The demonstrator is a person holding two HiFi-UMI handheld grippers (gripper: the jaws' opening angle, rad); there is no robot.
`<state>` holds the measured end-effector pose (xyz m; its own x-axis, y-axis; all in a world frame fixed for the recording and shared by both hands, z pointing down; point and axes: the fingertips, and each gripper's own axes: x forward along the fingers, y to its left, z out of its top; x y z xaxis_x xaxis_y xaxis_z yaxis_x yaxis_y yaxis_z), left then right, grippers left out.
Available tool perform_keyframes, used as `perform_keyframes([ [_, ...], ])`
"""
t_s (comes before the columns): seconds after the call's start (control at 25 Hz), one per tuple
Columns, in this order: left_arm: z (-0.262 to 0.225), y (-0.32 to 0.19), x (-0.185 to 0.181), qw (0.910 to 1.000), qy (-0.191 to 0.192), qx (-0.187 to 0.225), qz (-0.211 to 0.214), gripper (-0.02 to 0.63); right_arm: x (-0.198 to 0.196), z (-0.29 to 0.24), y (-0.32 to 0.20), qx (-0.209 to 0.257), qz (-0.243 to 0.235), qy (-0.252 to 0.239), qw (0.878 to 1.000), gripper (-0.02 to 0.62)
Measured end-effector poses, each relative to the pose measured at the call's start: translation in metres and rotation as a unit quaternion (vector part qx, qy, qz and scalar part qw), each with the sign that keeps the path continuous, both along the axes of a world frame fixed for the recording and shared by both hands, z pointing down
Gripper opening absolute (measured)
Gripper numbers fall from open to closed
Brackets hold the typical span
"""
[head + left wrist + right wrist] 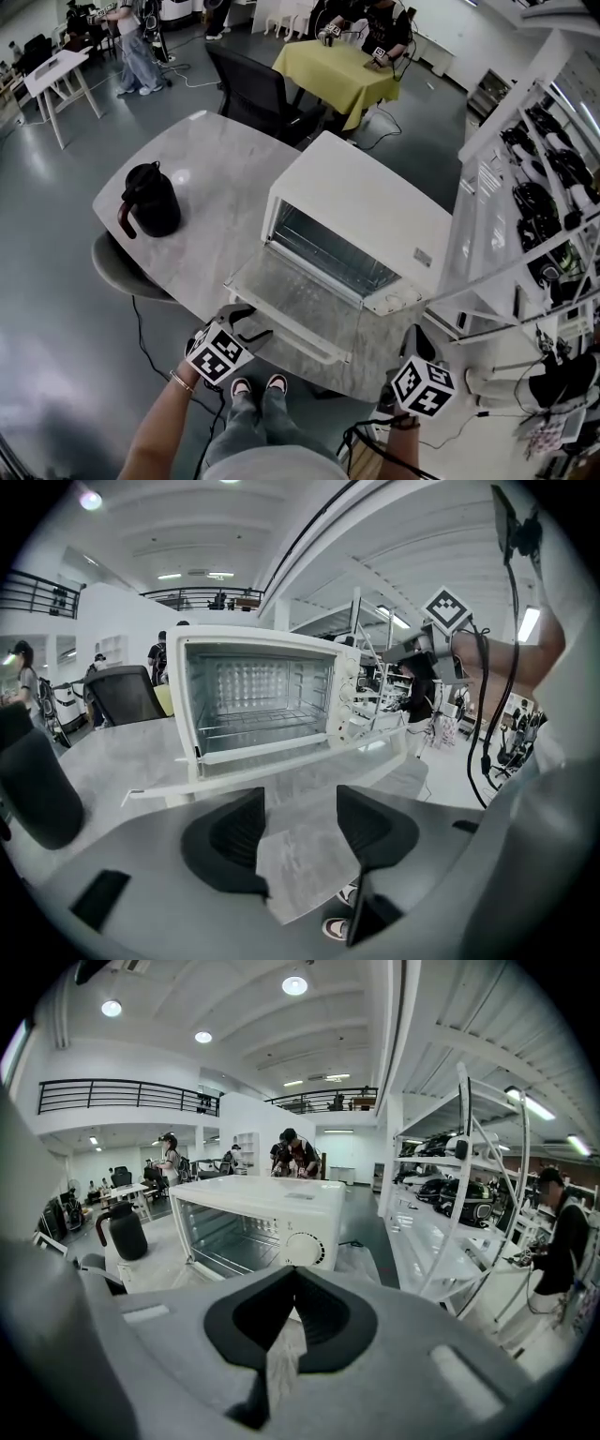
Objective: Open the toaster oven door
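Note:
The white toaster oven stands on the marble table with its glass door folded down flat toward me and the wire rack inside showing. My left gripper hovers just off the door's front edge at its left end, open and holding nothing. The left gripper view shows the same door level beyond the spread pads. My right gripper hangs at the table's near right corner, shut with nothing in it. In the right gripper view the oven lies ahead and to the left.
A black jug stands on the table's left part. A white shelf rack holding equipment rises close on the right. A dark chair and a yellow-covered table stand behind. My shoes show below the table edge.

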<state>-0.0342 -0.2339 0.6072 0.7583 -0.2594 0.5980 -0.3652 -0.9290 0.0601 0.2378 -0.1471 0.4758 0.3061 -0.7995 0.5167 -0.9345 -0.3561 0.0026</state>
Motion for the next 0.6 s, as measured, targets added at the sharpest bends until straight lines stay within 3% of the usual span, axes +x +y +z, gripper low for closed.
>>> perform_keyframes([
  [0.6,0.033,0.004,-0.008,0.9991,0.007,-0.015,-0.04,0.238,-0.004,0.012,-0.006,-0.019,-0.009,0.004,1.0,0.005],
])
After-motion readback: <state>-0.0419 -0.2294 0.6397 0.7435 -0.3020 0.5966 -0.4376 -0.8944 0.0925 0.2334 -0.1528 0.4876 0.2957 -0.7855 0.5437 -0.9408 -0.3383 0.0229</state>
